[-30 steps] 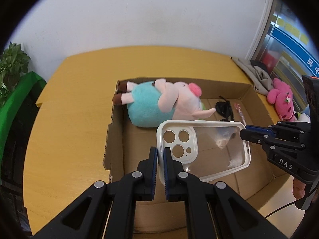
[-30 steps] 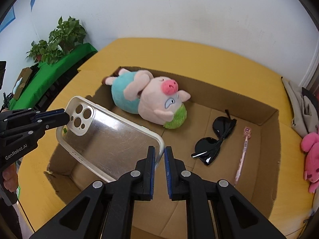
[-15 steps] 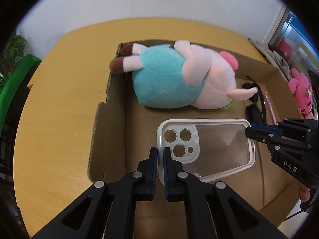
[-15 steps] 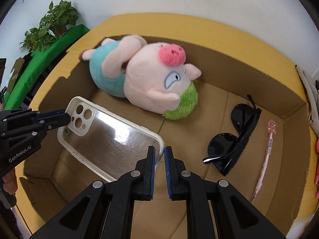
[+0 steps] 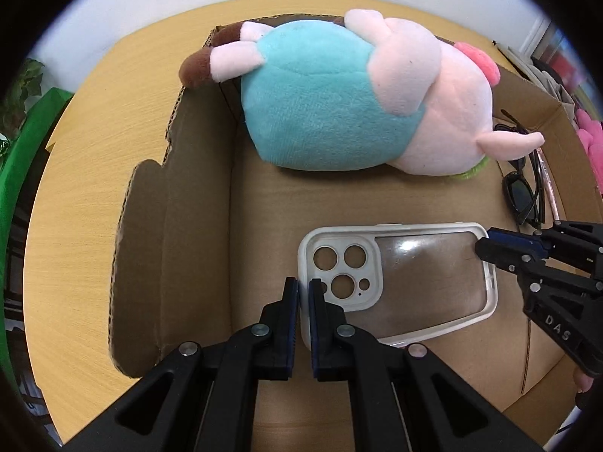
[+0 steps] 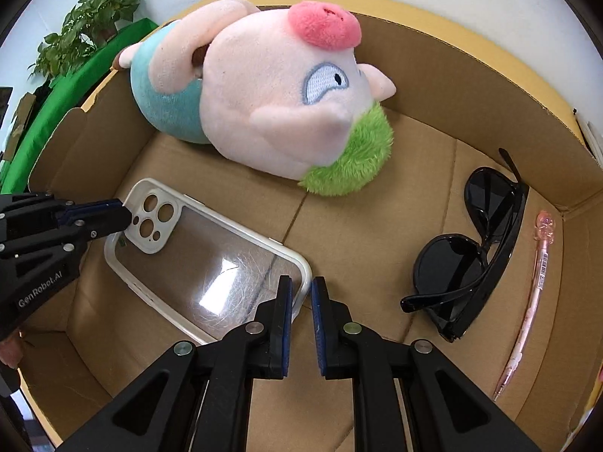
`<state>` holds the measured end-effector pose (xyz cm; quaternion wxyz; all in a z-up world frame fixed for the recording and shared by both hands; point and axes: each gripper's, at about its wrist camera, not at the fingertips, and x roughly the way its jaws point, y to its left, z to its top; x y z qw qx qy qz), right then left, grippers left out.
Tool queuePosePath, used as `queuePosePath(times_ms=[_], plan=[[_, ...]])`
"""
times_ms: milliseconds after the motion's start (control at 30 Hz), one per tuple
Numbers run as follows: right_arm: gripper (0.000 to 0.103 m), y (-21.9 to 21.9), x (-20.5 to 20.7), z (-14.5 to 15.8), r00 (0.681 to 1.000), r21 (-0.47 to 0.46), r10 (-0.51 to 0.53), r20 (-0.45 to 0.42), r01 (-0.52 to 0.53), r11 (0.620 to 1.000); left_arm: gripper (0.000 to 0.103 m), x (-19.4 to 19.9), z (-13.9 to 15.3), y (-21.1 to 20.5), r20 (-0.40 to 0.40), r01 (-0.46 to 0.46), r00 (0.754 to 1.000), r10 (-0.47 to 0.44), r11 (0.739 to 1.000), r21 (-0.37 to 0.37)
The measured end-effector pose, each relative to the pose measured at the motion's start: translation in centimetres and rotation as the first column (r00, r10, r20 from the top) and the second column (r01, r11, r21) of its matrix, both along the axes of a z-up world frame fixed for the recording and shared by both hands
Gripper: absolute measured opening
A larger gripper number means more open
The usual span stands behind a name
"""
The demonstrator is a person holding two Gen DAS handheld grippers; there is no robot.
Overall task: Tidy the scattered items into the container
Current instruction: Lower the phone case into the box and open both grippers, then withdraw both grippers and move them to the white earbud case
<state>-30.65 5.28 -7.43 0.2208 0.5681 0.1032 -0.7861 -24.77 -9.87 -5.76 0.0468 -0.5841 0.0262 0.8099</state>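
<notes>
A clear phone case (image 5: 426,275) with a white rim is held low over the floor of the cardboard box (image 5: 196,226). My left gripper (image 5: 303,286) pinches the rim at the camera-hole end, and its jaws are just starting to open with the rim still between them. My right gripper (image 6: 301,286) is shut on the opposite corner of the phone case (image 6: 211,263). The right gripper's tips (image 5: 482,248) show at the right of the left wrist view. The left gripper's tips (image 6: 124,218) show at the left of the right wrist view.
Inside the box (image 6: 452,75) lie a pink pig plush (image 6: 271,86) in a teal shirt at the back, black sunglasses (image 6: 471,256) and a pink pen (image 6: 535,282) at the right. The box stands on a yellow table (image 5: 75,207). A pink plush toy (image 5: 591,139) lies outside it.
Both grippers have come down into the box with the phone case between them, tipping more steeply. The pig plush and box floor now look much closer.
</notes>
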Motion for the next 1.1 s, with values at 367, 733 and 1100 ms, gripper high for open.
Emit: queuePosePath(times_ms=[367,733,1100], plan=[[0.087,3.5,2.9,4.2,0.986,-0.09,-0.068,-0.152,0.055,0.994,0.04,5.4,5.9,-0.5,-0.273,0.001,0.962,-0.003,1.0,-0.009],[0.099,8.5,17.3,8.9,0.926,-0.162,-0.199,-0.321,0.154,0.975,0.079,16.1,12.1,3.7,-0.55,0.048,0.835,-0.006,0.997,0.062],[0.099,11.4,21.1,9.7,0.906,-0.144,-0.235,-0.352,0.195,0.97,0.079,20.5,11.5,7.5,-0.555,0.085,0.831,-0.022,0.992,0.088]])
